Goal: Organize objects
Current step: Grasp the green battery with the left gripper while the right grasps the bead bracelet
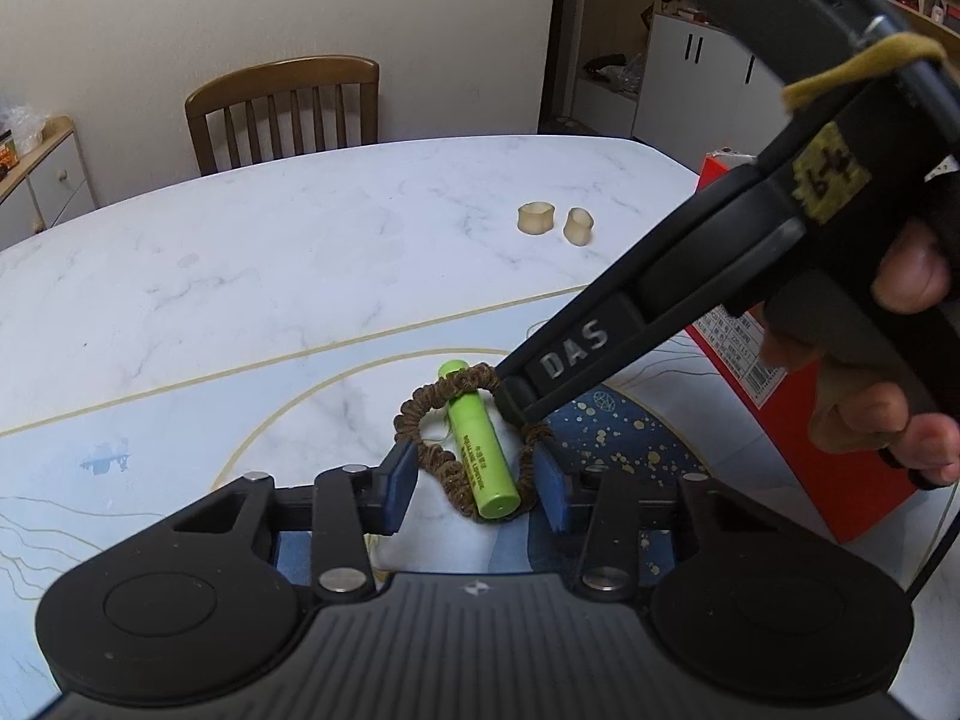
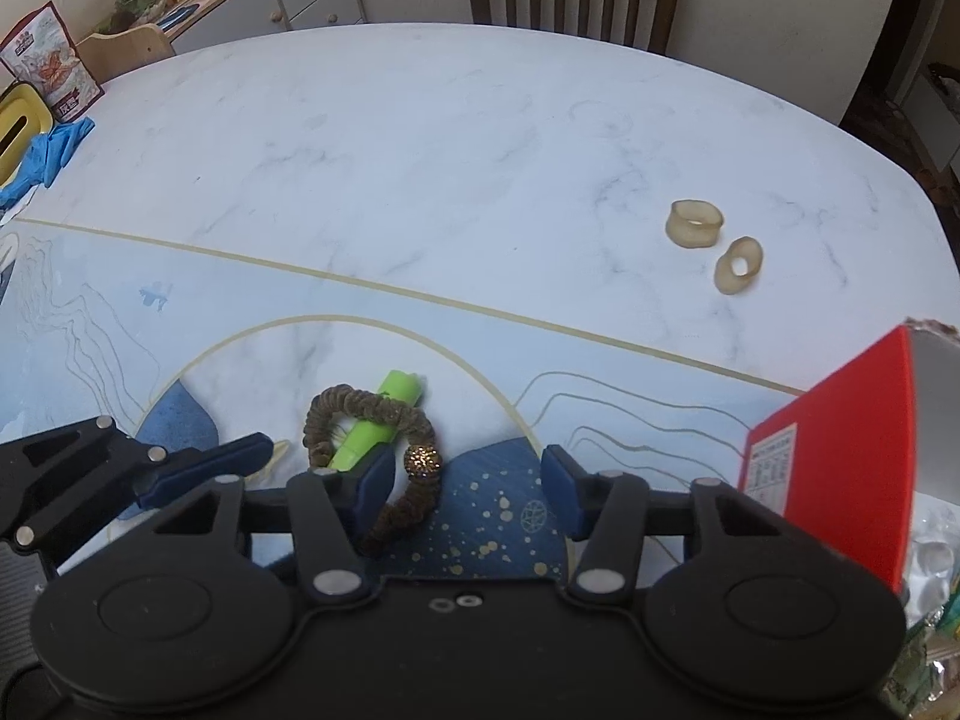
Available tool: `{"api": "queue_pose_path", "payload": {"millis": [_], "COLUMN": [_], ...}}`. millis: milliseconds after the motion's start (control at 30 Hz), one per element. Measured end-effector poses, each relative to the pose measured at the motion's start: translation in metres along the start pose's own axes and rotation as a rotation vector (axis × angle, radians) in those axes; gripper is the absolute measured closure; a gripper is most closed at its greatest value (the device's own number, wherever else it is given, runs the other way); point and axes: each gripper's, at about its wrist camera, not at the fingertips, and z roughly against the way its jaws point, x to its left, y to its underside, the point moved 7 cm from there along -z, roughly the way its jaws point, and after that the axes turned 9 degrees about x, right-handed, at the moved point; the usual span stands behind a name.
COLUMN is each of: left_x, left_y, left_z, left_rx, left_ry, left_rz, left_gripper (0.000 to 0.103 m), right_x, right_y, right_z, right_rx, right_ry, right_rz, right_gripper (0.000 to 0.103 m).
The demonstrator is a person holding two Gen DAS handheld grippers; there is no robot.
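gold bead [image 2: 422,459] on hair tie [image 2: 384,420], apparently hidden from left wrist

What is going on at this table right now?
A person holds a claw in each hand over a white marble-patterned table. The left claw straddles a lime-green plastic tube and the brown fabric scrunchie looped around it. The right claw reaches in from the side with the scrunchie's beaded part by one finger. Neither clearly grips yet. Two beige rubbery rings lie untouched farther away.
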Motion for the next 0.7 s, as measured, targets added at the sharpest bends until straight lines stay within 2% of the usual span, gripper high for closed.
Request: {"api": "queue_pose_path", "payload": {"millis": [67, 233, 467, 567, 700], "left_x": [0.000, -0.004, -0.003, -0.001, 0.004], "left_y": [0.001, 0.004, 0.007, 0.008, 0.010], "left_z": [-0.002, -0.006, -0.012, -0.011, -0.005], "left_rx": [0.013, 0.024, 0.038, 0.041, 0.043], "left_ry": [-0.008, -0.015, -0.017, -0.013, 0.013], "left_rz": [-0.002, -0.018, 0.001, 0.018, 0.031], "left_gripper": [0.069, 0.071, 0.082, 0.087, 0.087], "right_x": [0.000, 0.003, 0.008, 0.011, 0.013], "right_y": [-0.001, -0.002, -0.004, -0.003, -0.001], "right_z": [-0.003, -0.009, -0.010, -0.010, -0.009], "right_rx": [0.004, 0.011, 0.000, -0.009, -0.018], "right_ry": [-0.001, -0.005, -0.007, -0.003, 0.000], "right_rz": [0.001, -0.009, -0.006, 0.000, -0.006], "right_gripper": [0.055, 0.060, 0.068, 0.077, 0.088]}}
